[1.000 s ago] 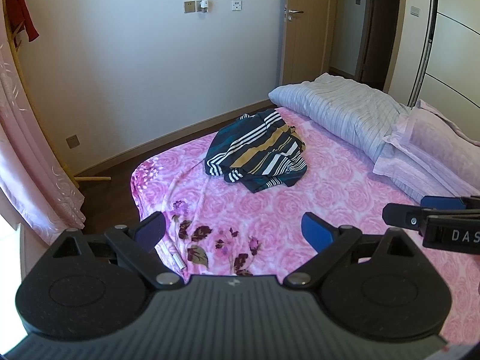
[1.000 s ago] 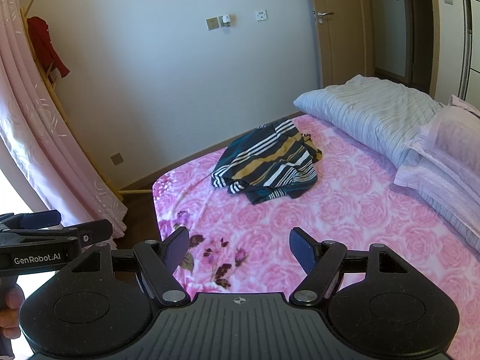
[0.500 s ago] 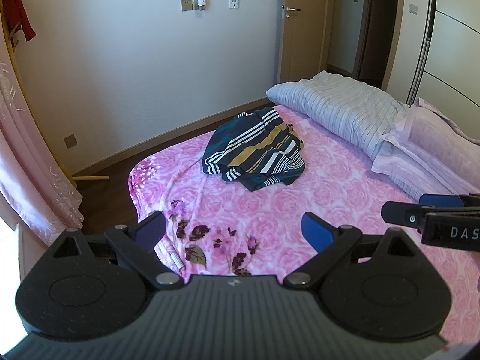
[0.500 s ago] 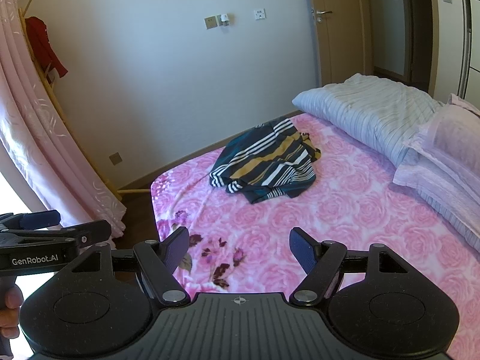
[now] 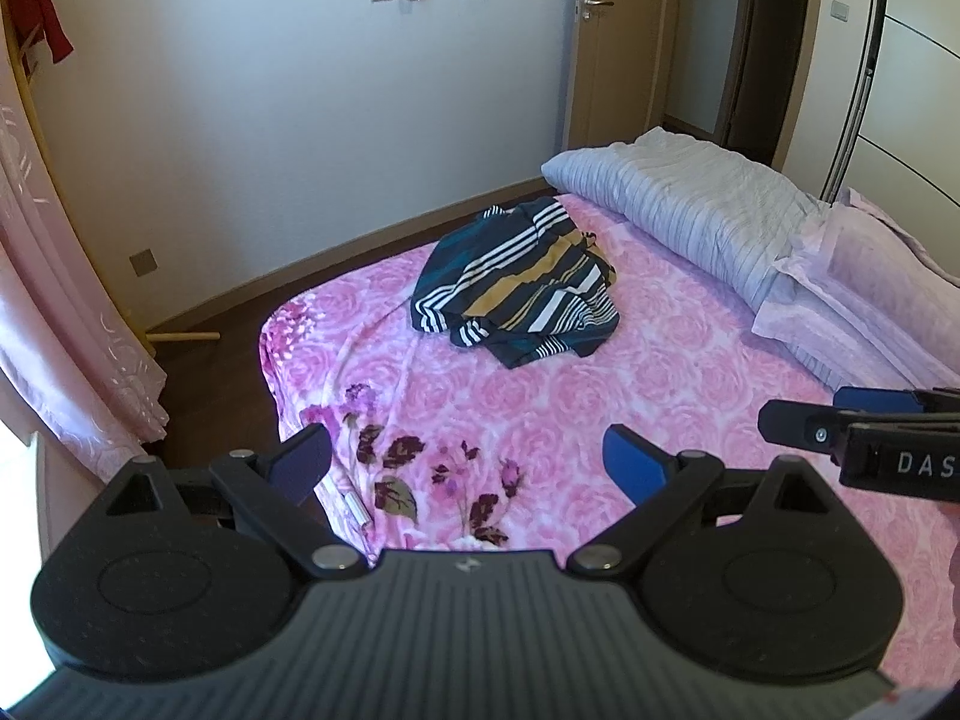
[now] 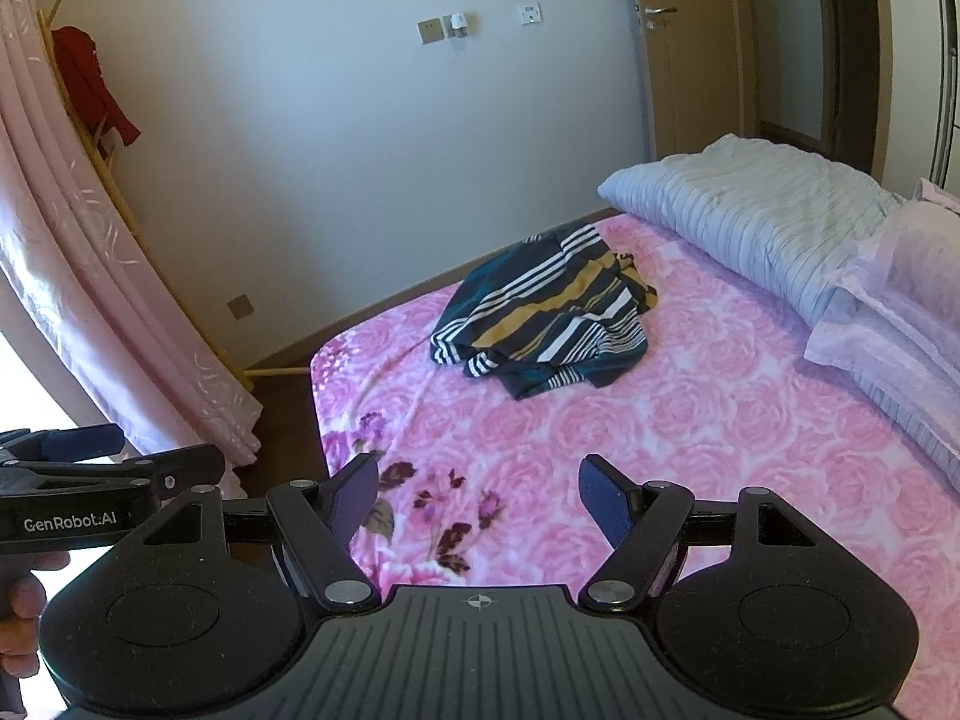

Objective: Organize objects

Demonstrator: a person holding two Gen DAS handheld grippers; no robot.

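Observation:
A crumpled dark striped garment (image 5: 519,294) with white and mustard bands lies on the pink floral bed (image 5: 540,420), near its far edge. It also shows in the right wrist view (image 6: 546,315). My left gripper (image 5: 468,459) is open and empty, held above the near part of the bed, well short of the garment. My right gripper (image 6: 480,486) is open and empty too, beside the left one. The right gripper shows side-on at the right of the left wrist view (image 5: 798,417).
A folded grey striped quilt (image 5: 690,210) and pink pillows (image 5: 870,294) lie at the bed's right. A pink curtain (image 6: 102,312) hangs at the left. Dark wood floor (image 5: 204,384) runs between bed and wall. A door (image 6: 678,48) stands at the back.
Both grippers have shifted very slightly; the view of the bed has barely changed. Both stay open and empty.

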